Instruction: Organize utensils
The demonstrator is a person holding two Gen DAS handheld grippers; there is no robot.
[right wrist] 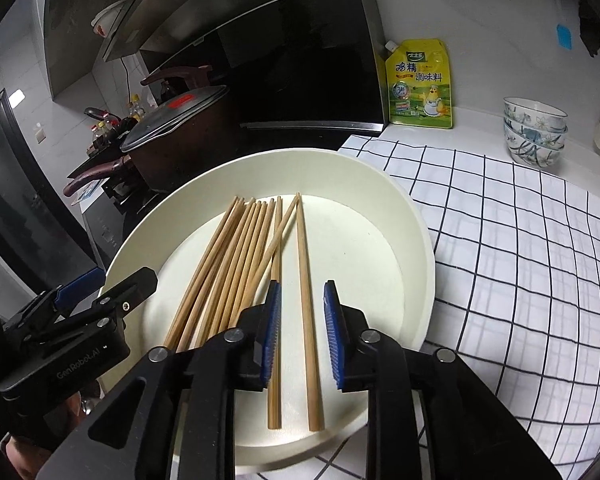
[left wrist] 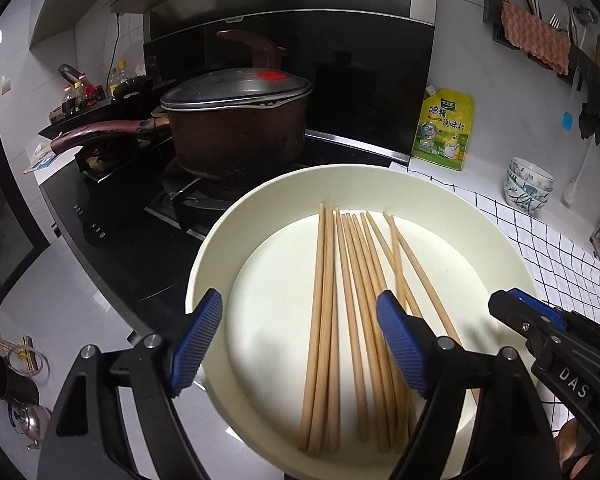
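Several wooden chopsticks (left wrist: 352, 320) lie side by side in a cream round dish (left wrist: 260, 208), tips pointing away. My left gripper (left wrist: 300, 344) is open wide over the dish's near left part, its pads either side of most of the sticks. My right gripper (right wrist: 302, 332) is open over the near right part of the dish (right wrist: 400, 208). Its pads straddle the rightmost chopstick (right wrist: 306, 300), which lies apart from the bundle (right wrist: 228, 264). The right gripper also shows in the left wrist view (left wrist: 540, 320), the left gripper in the right wrist view (right wrist: 112, 300).
A dark lidded pot (left wrist: 236, 120) sits on the black stove (left wrist: 112, 224) behind left of the dish. A checked cloth (right wrist: 520, 248) covers the counter to the right. A yellow seasoning pouch (right wrist: 420, 84) and stacked patterned bowls (right wrist: 534, 132) stand at the back wall.
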